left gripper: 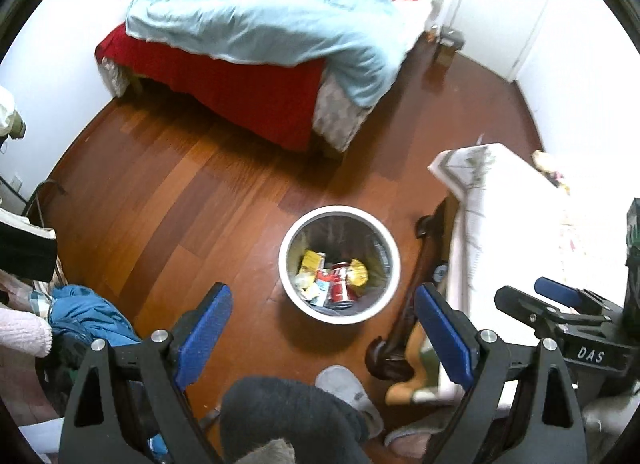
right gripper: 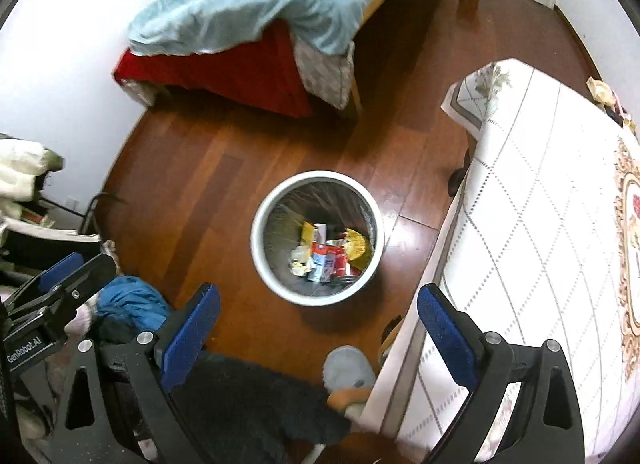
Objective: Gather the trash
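Note:
A round white trash bin (left gripper: 286, 248) stands on the wooden floor, lined with a clear bag. Inside lies trash (left gripper: 336, 276): a red can, yellow wrappers and small cartons. My left gripper (left gripper: 324, 324) hangs high above the bin's near side, open, with nothing between its blue pads (left gripper: 208, 320). In the right wrist view the same bin (right gripper: 258, 232) and its trash (right gripper: 324, 256) lie below my right gripper (right gripper: 320, 328), also open and empty. Each gripper shows in the other's view: the right gripper (left gripper: 536, 294) at the right edge, the left gripper (right gripper: 76, 268) at the left edge.
A bed (left gripper: 256, 88) with a light blue blanket and red sheet stands beyond the bin. A table with a white patterned cloth (right gripper: 532, 200) is close on the right. A heap of clothes (left gripper: 88, 316) lies left. A person's leg and grey slipper (right gripper: 348, 368) are below.

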Action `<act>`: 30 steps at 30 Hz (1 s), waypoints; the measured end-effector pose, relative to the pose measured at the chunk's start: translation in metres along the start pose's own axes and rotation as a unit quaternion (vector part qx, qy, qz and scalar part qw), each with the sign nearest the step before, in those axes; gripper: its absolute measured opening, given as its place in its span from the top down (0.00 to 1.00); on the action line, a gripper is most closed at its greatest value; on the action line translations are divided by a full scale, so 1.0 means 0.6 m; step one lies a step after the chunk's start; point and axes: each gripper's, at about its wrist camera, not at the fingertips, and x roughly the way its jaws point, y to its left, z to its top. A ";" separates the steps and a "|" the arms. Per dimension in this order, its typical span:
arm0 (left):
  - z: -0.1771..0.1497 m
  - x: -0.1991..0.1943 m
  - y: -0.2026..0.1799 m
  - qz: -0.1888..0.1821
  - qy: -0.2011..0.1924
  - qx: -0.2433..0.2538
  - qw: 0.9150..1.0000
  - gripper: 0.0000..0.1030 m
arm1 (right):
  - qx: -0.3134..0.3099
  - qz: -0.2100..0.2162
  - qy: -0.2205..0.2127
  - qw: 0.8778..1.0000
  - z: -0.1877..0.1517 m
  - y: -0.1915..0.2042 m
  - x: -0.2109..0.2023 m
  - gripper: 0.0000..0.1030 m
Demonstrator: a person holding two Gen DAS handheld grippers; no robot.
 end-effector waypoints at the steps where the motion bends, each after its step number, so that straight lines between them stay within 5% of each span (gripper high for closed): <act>1: -0.002 -0.020 -0.006 -0.006 -0.006 0.003 1.000 0.09 | -0.002 0.004 -0.006 1.000 -0.006 0.001 -0.022 0.03; 18: -0.033 -0.233 -0.035 -0.080 -0.081 0.007 0.993 0.09 | -0.051 0.098 -0.067 0.992 -0.087 0.053 -0.304 0.02; 30: -0.054 -0.284 -0.036 -0.086 -0.102 0.005 0.991 0.09 | -0.068 0.119 -0.079 0.987 -0.096 0.075 -0.360 0.01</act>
